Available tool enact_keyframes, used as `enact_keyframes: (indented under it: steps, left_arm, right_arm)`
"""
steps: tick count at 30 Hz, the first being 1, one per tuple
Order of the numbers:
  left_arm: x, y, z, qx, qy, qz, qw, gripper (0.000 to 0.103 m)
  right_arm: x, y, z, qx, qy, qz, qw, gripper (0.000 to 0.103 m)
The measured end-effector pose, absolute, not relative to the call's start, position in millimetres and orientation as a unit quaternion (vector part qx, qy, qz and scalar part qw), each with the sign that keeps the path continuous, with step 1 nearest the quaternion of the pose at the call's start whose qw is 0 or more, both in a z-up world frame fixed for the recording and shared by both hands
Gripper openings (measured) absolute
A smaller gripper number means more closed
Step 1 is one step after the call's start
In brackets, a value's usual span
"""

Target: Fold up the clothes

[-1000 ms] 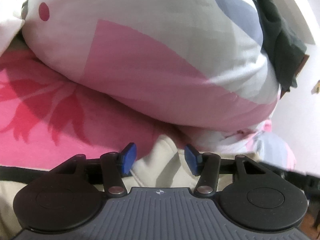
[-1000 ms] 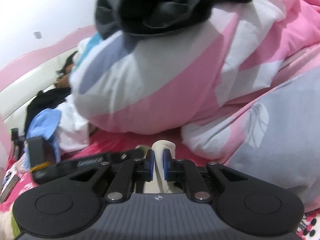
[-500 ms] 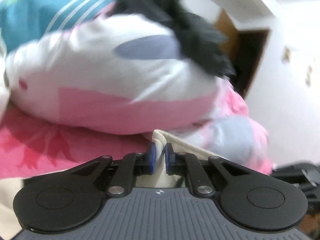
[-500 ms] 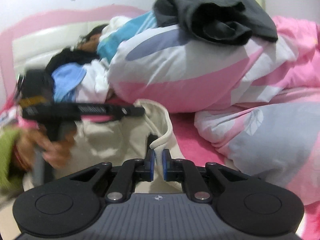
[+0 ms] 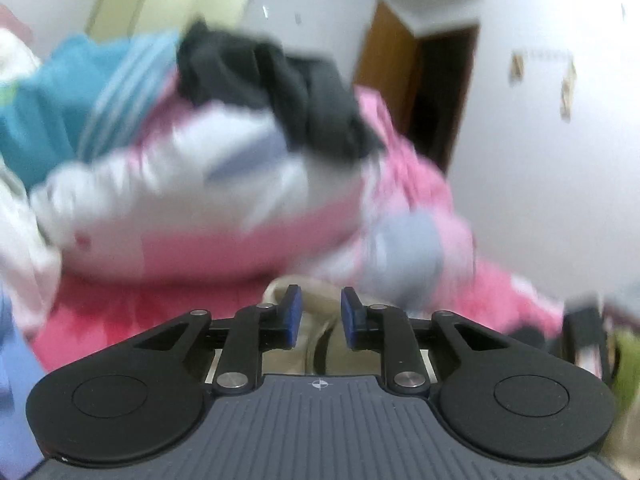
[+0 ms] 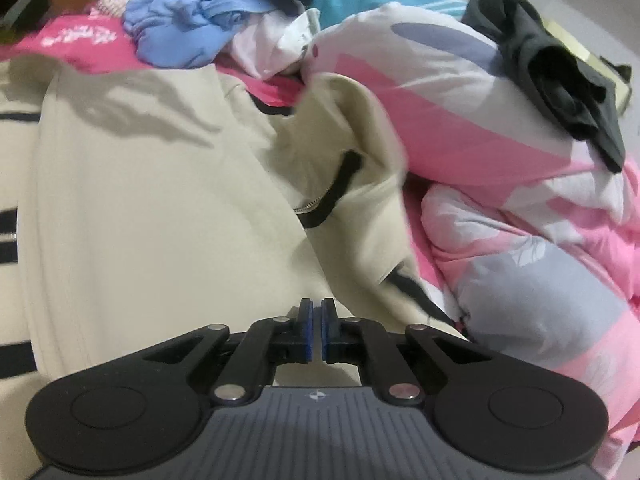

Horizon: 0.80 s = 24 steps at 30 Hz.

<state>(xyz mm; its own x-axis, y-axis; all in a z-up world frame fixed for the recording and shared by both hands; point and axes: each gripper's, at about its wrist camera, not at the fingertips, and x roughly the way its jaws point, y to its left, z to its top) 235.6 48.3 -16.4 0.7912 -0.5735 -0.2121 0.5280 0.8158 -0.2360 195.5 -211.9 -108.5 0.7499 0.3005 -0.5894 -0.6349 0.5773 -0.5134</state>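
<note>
A cream zip-up garment (image 6: pixel 160 220) with a black zipper strip (image 6: pixel 336 188) lies spread over the pink bed sheet (image 6: pixel 72 40), its upper part folded toward me. My right gripper (image 6: pixel 316 332) is over its near edge, jaws pressed nearly together on the cream cloth. In the blurred left wrist view my left gripper (image 5: pixel 320 316) stands open, with a bit of the cream garment (image 5: pixel 276 286) beyond its blue pads and nothing held.
A pink, white and grey duvet (image 6: pixel 440 112) bulges at the right with a dark garment (image 6: pixel 560 80) on top. A blue garment (image 6: pixel 180 28) and a person lying in teal (image 6: pixel 360 4) are at the back. A brown door (image 5: pixel 400 80) shows behind.
My left gripper let go of the cream cloth and opened while swinging upward. The right gripper pulled back toward me, still shut, and the garment now lies folded over.
</note>
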Motion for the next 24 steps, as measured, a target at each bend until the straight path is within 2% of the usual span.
enact_keyframes:
  steps: [3,6,12,14,15,16,20,24]
  left_arm:
    - [261,25,-9,-0.086,0.124,-0.266,0.952,0.023]
    - [286,10,-25,-0.098,0.159,-0.250,0.950,0.024]
    - [307,-3,-81,-0.131,0.232,-0.229,0.936,0.026]
    - [313,-6,-100,-0.136,0.252,-0.219,0.933,0.026]
    - [317,-7,-109,-0.142,0.265,-0.215,0.929,0.026]
    - [321,-5,-114,-0.151,0.274,-0.215,0.925,0.026]
    - [326,6,-123,-0.188,0.289,-0.211,0.915,0.026]
    - [330,17,-131,-0.220,0.296,-0.213,0.905,0.026]
  right_arm:
    - [193,-210,-112,-0.378,0.221,0.268,0.858,0.003]
    - [191,-211,-112,-0.370,0.220,0.261,0.864,0.002]
    - [235,-228,-84,-0.250,0.232,0.251,0.906,0.007]
    - [258,-234,-73,-0.201,0.236,0.249,0.918,0.022]
    - [270,-237,-68,-0.176,0.238,0.247,0.923,0.041]
    - [281,-239,-62,-0.152,0.239,0.246,0.927,0.053]
    - [329,-249,-43,-0.055,0.249,0.238,0.937,0.053]
    - [386,-237,-62,-0.016,0.335,0.217,0.917,0.050]
